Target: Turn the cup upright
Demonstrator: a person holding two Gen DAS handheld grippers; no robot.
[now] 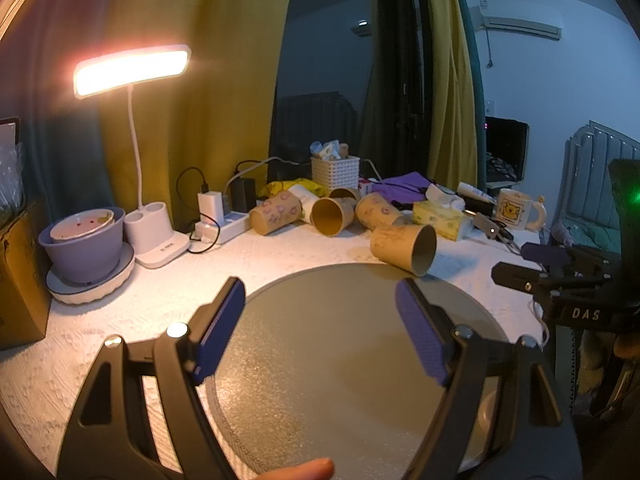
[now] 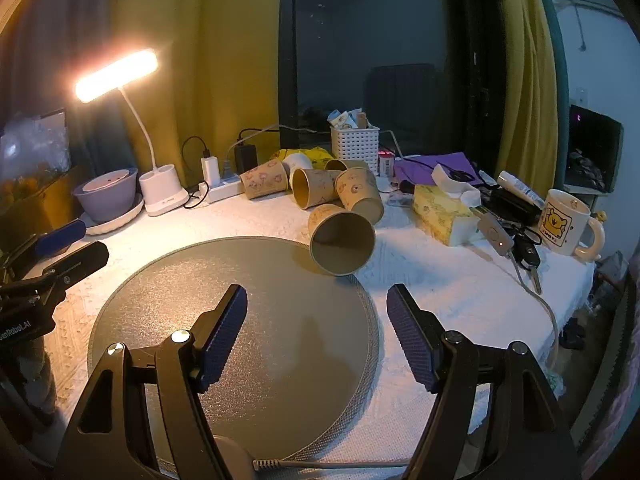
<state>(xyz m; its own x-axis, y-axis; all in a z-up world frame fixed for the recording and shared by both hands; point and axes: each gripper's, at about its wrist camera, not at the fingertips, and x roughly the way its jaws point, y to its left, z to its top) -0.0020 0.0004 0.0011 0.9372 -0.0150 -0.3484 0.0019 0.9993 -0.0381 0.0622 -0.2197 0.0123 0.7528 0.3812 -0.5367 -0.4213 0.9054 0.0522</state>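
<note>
A brown paper cup point(image 2: 340, 242) lies on its side at the far right edge of the round grey mat point(image 2: 224, 320), its mouth facing me; it also shows in the left wrist view point(image 1: 404, 248). Several more paper cups point(image 2: 316, 188) lie tipped over behind it. My right gripper point(image 2: 316, 300) is open and empty above the mat, a little short of the cup. My left gripper point(image 1: 320, 296) is open and empty over the mat point(image 1: 328, 360), left of the cup. The left gripper also shows in the right wrist view point(image 2: 60, 248).
A lit desk lamp point(image 2: 160, 184) and a purple bowl point(image 2: 108, 192) stand at the back left. A power strip point(image 2: 220, 190), a white basket point(image 2: 354, 144), a tissue box point(image 2: 444, 216), keys point(image 2: 524, 256) and a bear mug point(image 2: 564, 224) crowd the back and right.
</note>
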